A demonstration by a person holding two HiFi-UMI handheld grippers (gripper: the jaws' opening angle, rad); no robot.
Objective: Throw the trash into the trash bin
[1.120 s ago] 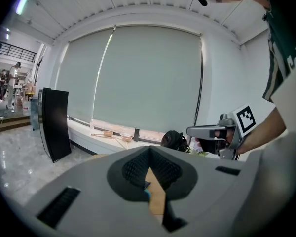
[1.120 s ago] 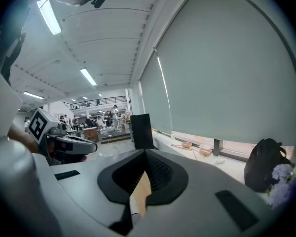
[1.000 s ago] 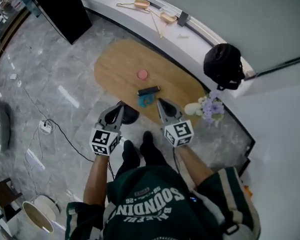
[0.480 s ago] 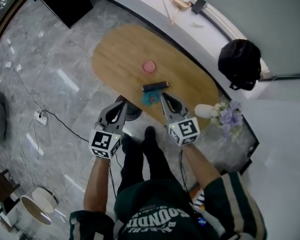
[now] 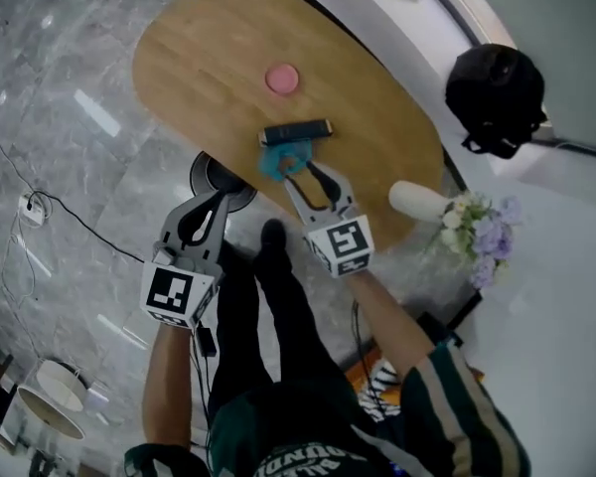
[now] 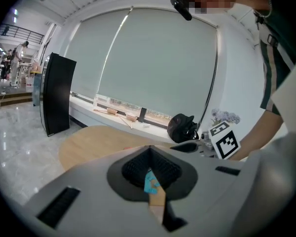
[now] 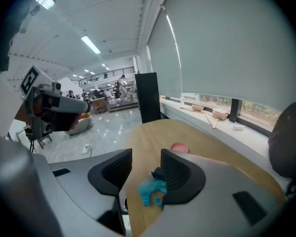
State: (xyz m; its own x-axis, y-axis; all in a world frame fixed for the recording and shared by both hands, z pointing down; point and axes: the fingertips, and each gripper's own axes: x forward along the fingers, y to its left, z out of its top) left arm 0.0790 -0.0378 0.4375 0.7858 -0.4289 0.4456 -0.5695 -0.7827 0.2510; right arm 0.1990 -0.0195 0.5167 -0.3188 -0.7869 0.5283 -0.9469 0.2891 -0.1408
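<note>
A crumpled teal piece of trash (image 5: 281, 157) lies near the edge of the oval wooden table (image 5: 199, 58). My right gripper (image 5: 300, 170) reaches over that edge; its jaws have just been opening and stand open. In the right gripper view the teal trash (image 7: 150, 191) lies low between the pads (image 7: 180, 174), close to the right one, with no pad pressing on it. My left gripper (image 5: 217, 199) hangs shut and empty over the floor, left of the table edge. Through its narrow slit the left gripper (image 6: 149, 152) view shows the teal trash (image 6: 150, 182).
A black flat bar (image 5: 298, 130) lies just beyond the trash, and a pink disc (image 5: 281, 79) farther on. A white vase (image 5: 420, 202) with purple flowers is at the right edge. Below the table edge is a dark round thing (image 5: 217, 179). A white round container (image 5: 52, 405) stands on the floor, lower left.
Both grippers have sunk toward the table. The right gripper's jaws went from shut to open, and its tips now flank the teal trash. The left gripper stayed shut.
</note>
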